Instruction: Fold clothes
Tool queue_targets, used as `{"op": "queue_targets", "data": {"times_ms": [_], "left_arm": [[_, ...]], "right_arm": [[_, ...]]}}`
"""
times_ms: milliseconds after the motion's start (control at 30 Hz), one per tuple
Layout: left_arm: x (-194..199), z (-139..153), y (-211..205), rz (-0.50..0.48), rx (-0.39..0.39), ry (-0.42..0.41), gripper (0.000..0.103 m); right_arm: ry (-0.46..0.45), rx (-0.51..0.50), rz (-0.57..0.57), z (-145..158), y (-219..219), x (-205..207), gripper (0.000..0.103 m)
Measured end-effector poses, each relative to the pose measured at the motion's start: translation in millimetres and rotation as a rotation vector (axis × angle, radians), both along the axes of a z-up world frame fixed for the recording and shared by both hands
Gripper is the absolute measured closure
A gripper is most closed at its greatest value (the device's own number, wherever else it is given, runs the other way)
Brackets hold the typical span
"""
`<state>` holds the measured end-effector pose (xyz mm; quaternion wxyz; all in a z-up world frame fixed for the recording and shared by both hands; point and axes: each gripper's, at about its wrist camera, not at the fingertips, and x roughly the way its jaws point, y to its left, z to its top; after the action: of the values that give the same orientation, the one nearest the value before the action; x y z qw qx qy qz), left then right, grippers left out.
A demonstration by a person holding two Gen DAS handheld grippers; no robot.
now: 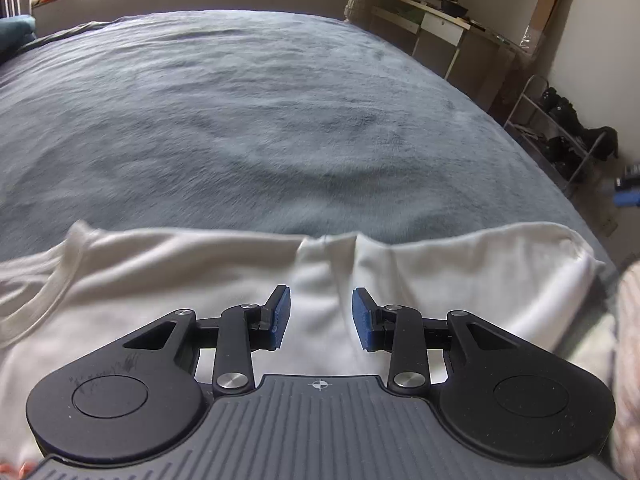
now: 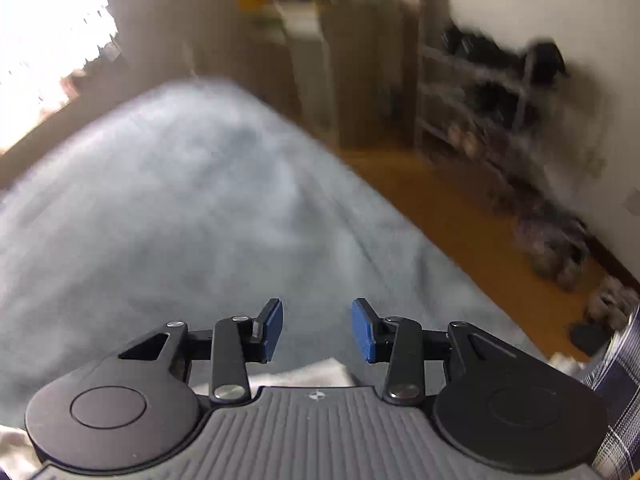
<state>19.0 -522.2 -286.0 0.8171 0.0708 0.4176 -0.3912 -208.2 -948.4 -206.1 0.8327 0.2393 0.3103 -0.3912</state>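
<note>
Left wrist view: white shirt (image 1: 160, 280) spread on grey blanket (image 1: 260, 120), lies under and ahead of left gripper (image 1: 321, 318). Jaws part open, hold nothing, pads above cloth. Good next step, I judge: lower on fold ridge ahead, pinch one layer only.

Right wrist view, blurred: right gripper (image 2: 317, 330) part open, empty; small shirt piece (image 2: 304, 374) just behind jaws.

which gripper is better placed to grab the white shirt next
Left, probably. The left gripper hangs open right above the white t-shirt. The right gripper is open over the grey blanket, with only a corner of white cloth below it.
</note>
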Motion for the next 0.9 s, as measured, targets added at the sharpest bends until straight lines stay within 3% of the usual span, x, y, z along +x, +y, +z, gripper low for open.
{"op": "queue_targets", "data": {"times_ms": [100, 233, 333, 433, 533, 600, 700, 733, 767, 833, 900], "left_arm": [[-5.4, 11.1, 46.5, 0.043, 0.025, -0.013, 0.069], [8.1, 15.2, 94.9, 0.13, 0.128, -0.08, 0.069], [26.7, 7.0, 118.1, 0.183, 0.2, -0.112, 0.069], [44.0, -9.1, 132.4, 0.232, 0.269, -0.134, 0.069], [53.3, -25.8, 150.3, 0.285, 0.284, -0.106, 0.069], [54.8, -37.1, 164.4, 0.298, 0.284, -0.087, 0.069], [56.2, -40.7, 180.1, 0.302, 0.225, -0.082, 0.068], [56.5, -38.8, 183.1, 0.298, 0.209, -0.081, 0.068], [56.4, -36.6, 186.4, 0.293, 0.197, -0.078, 0.068], [56.2, -32.3, 193.3, 0.283, 0.175, -0.069, 0.068], [55.6, -28.1, 200.5, 0.273, 0.156, -0.057, 0.068]], "right_arm": [[-0.105, -0.039, 0.17, 41.9, 51.8, 25.5, 0.063], [-0.21, 0.096, 0.482, 71.5, 127.5, 92.9, 0.069], [-0.106, 0.247, 0.691, 54.4, 176.7, 162.4, 0.076], [0.208, 0.3, 0.816, -12.0, 216.5, 225.7, 0.084], [0.45, 0.333, 0.814, -86.6, 236.1, 254.5, 0.09], [0.531, 0.279, 0.777, -119.4, 239.5, 258.2, 0.096], [0.401, 0.337, 0.602, -114.9, 221.4, 249.7, 0.098], [0.363, 0.284, 0.563, -101.2, 223.7, 245.5, 0.097], [0.344, 0.214, 0.565, -86.4, 233.0, 243.2, 0.091], [0.312, 0.146, 0.64, -65.8, 260.3, 246.4, 0.091], [0.296, 0.169, 0.757, -63.8, 297.3, 263.1, 0.091]]}}
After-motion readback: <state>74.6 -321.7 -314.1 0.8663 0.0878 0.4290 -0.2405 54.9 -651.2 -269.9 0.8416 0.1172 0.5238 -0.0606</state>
